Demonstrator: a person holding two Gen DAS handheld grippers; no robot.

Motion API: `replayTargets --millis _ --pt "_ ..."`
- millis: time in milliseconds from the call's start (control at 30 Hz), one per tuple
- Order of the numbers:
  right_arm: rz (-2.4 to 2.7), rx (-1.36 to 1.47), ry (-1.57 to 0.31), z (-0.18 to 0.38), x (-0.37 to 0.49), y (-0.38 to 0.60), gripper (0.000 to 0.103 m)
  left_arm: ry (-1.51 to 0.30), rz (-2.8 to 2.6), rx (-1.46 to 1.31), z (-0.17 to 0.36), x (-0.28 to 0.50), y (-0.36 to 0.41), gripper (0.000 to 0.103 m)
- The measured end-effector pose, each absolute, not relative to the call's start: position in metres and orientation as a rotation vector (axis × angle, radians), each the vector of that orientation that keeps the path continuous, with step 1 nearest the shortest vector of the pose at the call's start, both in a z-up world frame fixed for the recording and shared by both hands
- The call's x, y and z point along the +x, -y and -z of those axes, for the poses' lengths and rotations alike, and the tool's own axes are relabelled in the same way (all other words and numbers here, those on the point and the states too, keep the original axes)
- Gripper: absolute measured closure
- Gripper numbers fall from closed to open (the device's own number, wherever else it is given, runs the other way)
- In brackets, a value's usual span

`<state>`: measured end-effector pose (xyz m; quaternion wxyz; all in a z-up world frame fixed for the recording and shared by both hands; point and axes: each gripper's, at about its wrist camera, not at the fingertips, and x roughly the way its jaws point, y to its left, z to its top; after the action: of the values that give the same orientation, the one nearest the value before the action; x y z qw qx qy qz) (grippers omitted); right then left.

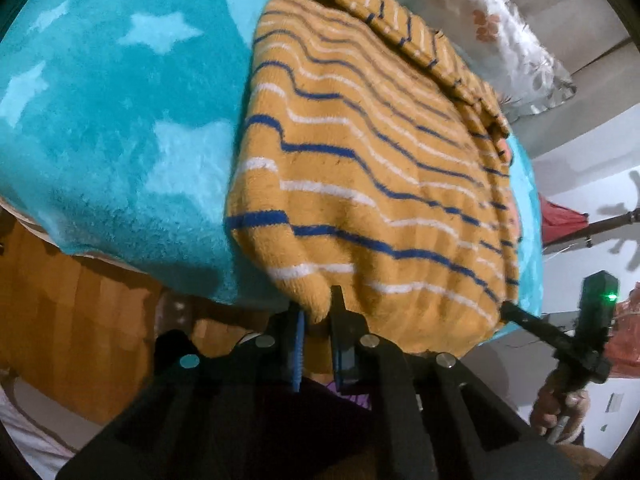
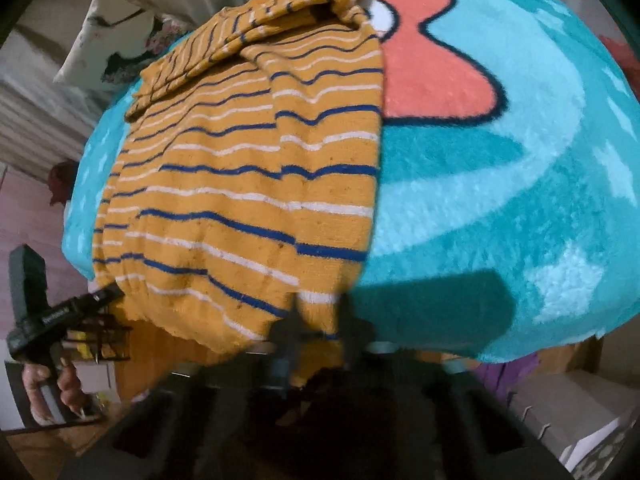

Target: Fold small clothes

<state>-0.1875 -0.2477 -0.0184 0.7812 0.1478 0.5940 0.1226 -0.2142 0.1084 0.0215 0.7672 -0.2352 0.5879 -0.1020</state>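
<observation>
A mustard-yellow knitted garment (image 1: 360,168) with blue and white stripes lies on a teal fleece blanket (image 1: 112,128), its sleeves folded over at the far end. My left gripper (image 1: 318,316) is shut on the near left corner of its hem. My right gripper (image 2: 318,320) is shut on the near right corner of the garment (image 2: 248,184). The right gripper also shows in the left wrist view (image 1: 506,312) at the hem's other corner. The left gripper shows in the right wrist view (image 2: 110,294).
The blanket (image 2: 500,184) has pale stars and a coral bow print (image 2: 428,76). It hangs over the near edge of an orange wooden bed frame (image 1: 80,320). A floral pillow (image 1: 504,32) lies beyond the garment. White boxes (image 2: 568,412) stand on the floor at right.
</observation>
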Motion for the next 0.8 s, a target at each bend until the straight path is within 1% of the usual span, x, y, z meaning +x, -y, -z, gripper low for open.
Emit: replayTargets --millis 100,233,333,433,533,600,633,667,700,733,767,800 --pt "-0.299 0.268 -1.252 0.006 -0.188 0.241 0.093 -1.234 0.247 -0.505 -0.043 -0.217 -0.108 0.094" --pt "-0.381 0.320 -1.175 -0.026 -0.174 0.246 0.094 -1.199 0.299 -0.574 -0.070 -0.205 -0.111 0.094" --pt "-0.394 0.345 -1.120 -0.046 -0.145 0.249 0.094 -1.163 0.296 -0.583 -0.081 -0.168 -0.112 0.094" --pt "-0.346 0.373 -1.067 -0.054 -0.099 0.254 0.094 -1.100 0.176 -0.510 -0.091 -0.118 -0.105 0.093" --pt "-0.270 0.445 -1.079 -0.040 -0.050 0.264 0.094 -1.067 0.071 -0.469 -0.091 -0.073 -0.099 0.084" --pt "-0.191 0.441 -1.093 -0.036 -0.034 0.268 0.091 -1.070 0.045 -0.461 -0.095 -0.057 -0.100 0.069" --pt "-0.188 0.463 -1.090 -0.038 -0.030 0.274 0.091 -1.063 0.061 -0.489 -0.097 -0.056 -0.102 0.065" --pt "-0.198 0.474 -1.080 -0.041 -0.030 0.277 0.090 -1.047 0.087 -0.520 -0.101 -0.056 -0.106 0.054" --pt "-0.212 0.467 -1.060 -0.047 -0.033 0.279 0.081 -1.025 0.104 -0.530 -0.107 -0.060 -0.109 0.043" --pt "-0.211 0.436 -1.047 -0.052 -0.036 0.281 0.070 -1.006 0.099 -0.513 -0.112 -0.064 -0.113 0.039" --pt "-0.211 0.412 -1.037 -0.055 -0.039 0.283 0.065 -0.996 0.094 -0.492 -0.114 -0.066 -0.115 0.035" --pt "-0.223 0.382 -1.023 -0.059 -0.041 0.282 0.059 -0.995 0.096 -0.462 -0.114 -0.068 -0.117 0.033"
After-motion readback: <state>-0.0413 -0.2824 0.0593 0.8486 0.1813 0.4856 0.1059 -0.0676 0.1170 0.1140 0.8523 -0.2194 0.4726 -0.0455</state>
